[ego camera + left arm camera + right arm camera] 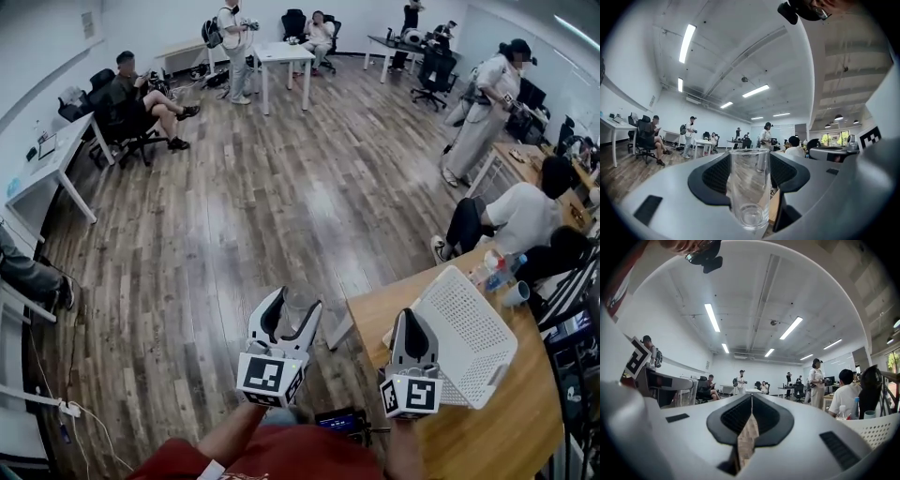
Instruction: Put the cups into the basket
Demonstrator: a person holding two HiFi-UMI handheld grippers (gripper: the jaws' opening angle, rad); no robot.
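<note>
clear glass cup (749, 187), matt plastic basket (466, 330), wood table (506, 433)

No legible text, number or brand is found; only coded square markers are carried by the left gripper (292, 314) and right gripper (410, 324), near the basket (473, 330).

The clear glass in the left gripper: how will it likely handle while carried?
The glass looks smooth, so it may slip between the jaws of the left gripper under a light hold. Tall and narrow, it is probably apt to tip when set in the basket. Its walls look thin, so it is likely fragile if knocked.
</note>
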